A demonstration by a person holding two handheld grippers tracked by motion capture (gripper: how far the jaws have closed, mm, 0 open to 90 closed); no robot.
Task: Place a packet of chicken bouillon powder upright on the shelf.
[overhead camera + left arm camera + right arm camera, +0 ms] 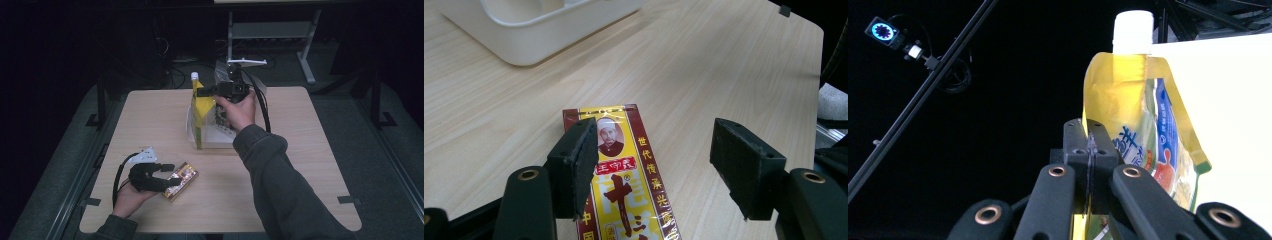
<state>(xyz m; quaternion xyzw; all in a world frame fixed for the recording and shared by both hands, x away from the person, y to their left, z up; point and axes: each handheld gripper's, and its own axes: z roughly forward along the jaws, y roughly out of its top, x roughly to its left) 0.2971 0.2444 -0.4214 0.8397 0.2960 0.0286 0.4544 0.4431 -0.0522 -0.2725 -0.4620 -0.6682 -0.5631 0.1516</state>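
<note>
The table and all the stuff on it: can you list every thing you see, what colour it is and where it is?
pouch: one, yellow with a white cap, upright above the bin, pinched at its edge by the right tool
box: one, red and yellow with gold, flat on the table near the front left
bin: one, white, middle of the table
table: one, light wood
left tool: one, black, jaws apart over the box, one pad near its edge
right tool: one, black, jaws shut on the pouch
sleeve: one, dark grey, reaching in from the bottom right
</note>
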